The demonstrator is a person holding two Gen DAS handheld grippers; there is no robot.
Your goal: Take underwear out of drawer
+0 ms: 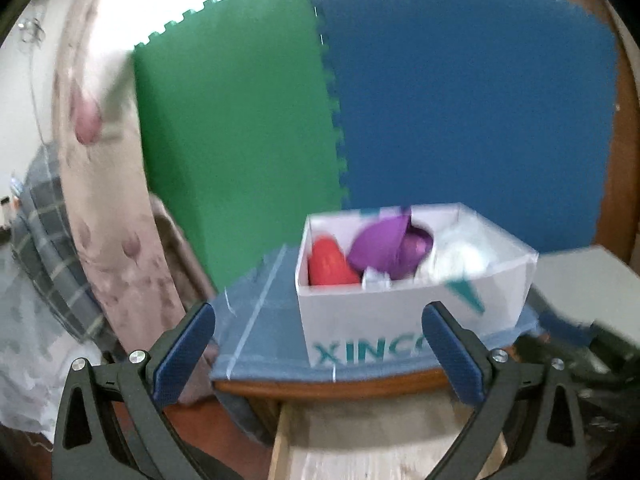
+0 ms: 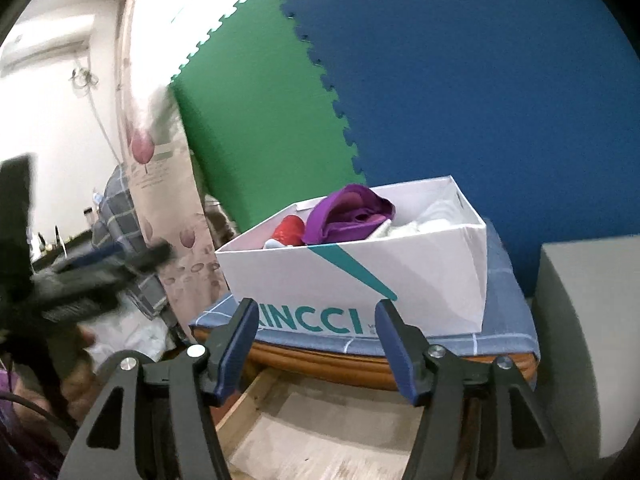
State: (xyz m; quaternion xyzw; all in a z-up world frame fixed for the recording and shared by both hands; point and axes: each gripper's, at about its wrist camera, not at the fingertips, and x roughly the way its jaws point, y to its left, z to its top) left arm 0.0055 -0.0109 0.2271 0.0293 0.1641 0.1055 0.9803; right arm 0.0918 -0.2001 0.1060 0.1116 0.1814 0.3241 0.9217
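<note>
A white box (image 1: 400, 316) (image 2: 420, 280) stands on a blue checked cloth on a wooden cabinet. In it lie purple underwear (image 1: 384, 248) (image 2: 352, 216), a red piece (image 1: 328, 264) (image 2: 290, 230) and white pieces (image 1: 456, 256) (image 2: 424, 220). Below the cabinet top a wooden drawer (image 1: 360, 440) (image 2: 320, 420) stands open; its visible bottom is bare. My left gripper (image 1: 320, 344) is open and empty, in front of the box above the drawer. My right gripper (image 2: 316, 340) is open and empty, also before the box. The left gripper also shows blurred in the right wrist view (image 2: 100, 272).
Green (image 1: 232, 140) and blue (image 1: 460, 100) foam mats cover the wall behind. A grey block (image 2: 592, 340) stands to the right of the cabinet. A flowered curtain (image 2: 160, 140) and a checked blanket (image 1: 48, 232) are to the left.
</note>
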